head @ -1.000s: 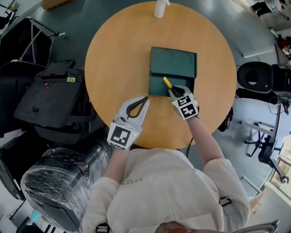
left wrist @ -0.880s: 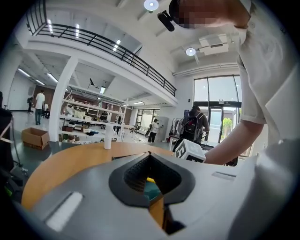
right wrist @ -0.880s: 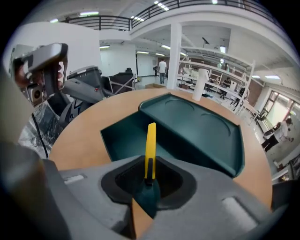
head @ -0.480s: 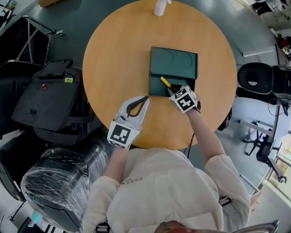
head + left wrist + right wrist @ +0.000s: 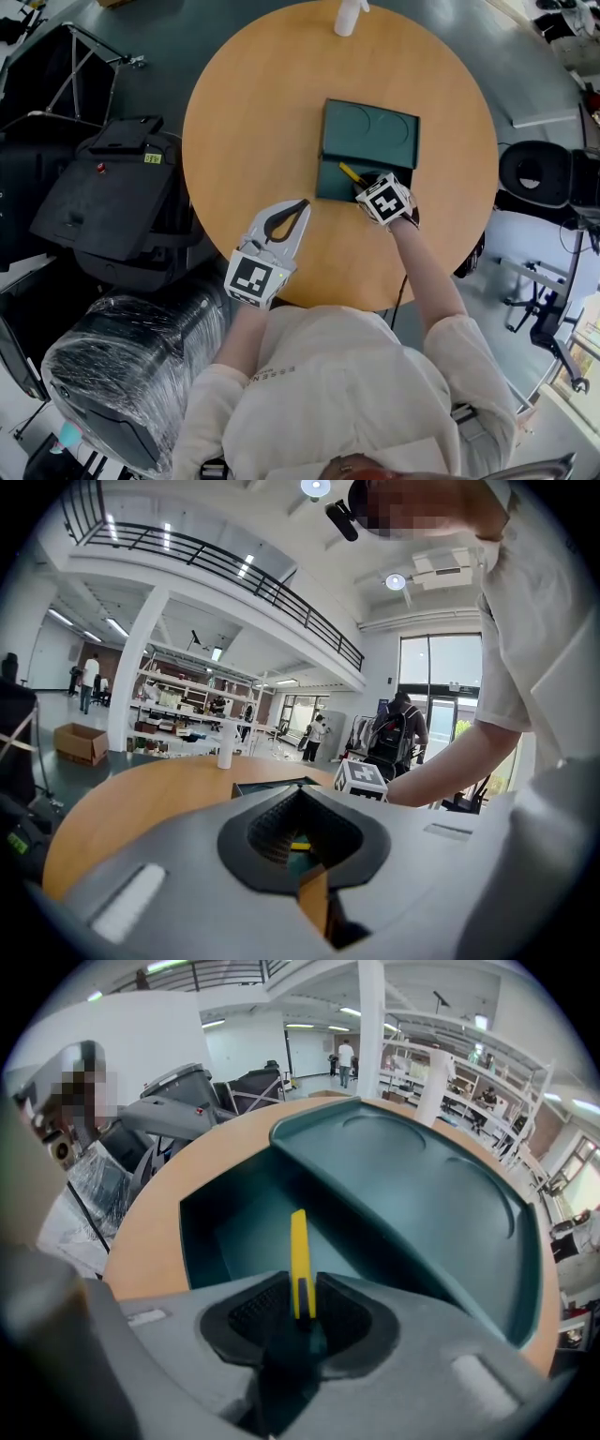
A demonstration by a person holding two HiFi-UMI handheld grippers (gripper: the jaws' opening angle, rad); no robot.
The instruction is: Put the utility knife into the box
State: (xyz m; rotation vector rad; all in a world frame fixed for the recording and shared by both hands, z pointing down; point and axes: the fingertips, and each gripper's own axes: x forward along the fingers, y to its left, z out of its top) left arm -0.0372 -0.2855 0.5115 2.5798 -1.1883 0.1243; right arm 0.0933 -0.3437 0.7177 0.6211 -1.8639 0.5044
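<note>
Right tongs (image 5: 302, 1314), opening, hold the utility knife (image 5: 299, 1251) over the box (image 5: 412, 1194); next, let go. Left tongs (image 5: 302, 204) closed.

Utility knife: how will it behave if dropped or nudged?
Utility knife looks stiff: it juts straight out between the opening jaws of the right gripper. Slim, flat body: probably light, likely slides rather than rolls in the box.

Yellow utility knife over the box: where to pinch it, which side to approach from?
Pinch the utility knife across its flat sides at the near end, coming from the person's side. It's a thin slat on edge, pointing away over the box; the right gripper holds it so, jaws opening.
</note>
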